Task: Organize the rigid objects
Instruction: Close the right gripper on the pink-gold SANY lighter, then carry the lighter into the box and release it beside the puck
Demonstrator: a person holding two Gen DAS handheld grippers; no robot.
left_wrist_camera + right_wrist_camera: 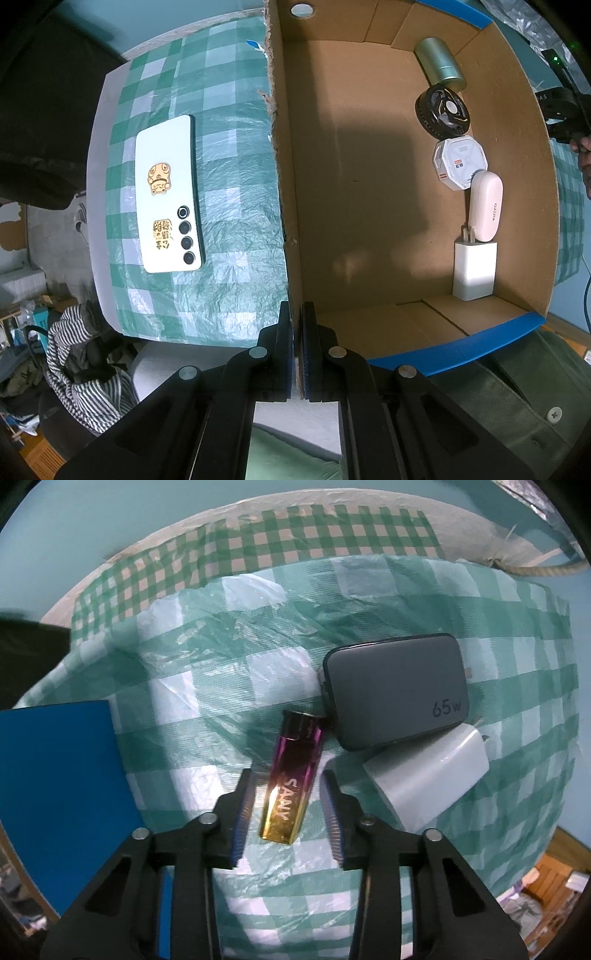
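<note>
Right wrist view: the right gripper [290,806] straddles a purple-and-gold lighter [291,775] on the checkered tablecloth [192,686].
Its jaws stand apart, a gap showing on each side of the lighter; a grey 65W charger [395,690] and a white adapter [424,779] lie just beside. The left gripper [297,347] is clamped on the cardboard box [284,206] wall, near the box's corner; a phone [168,195] lies outside on the cloth.

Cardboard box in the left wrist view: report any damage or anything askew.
The cardboard box has a ragged, torn top edge on the wall that the left gripper clamps. Inside, the pink case leans on the white charger's prongs.
</note>
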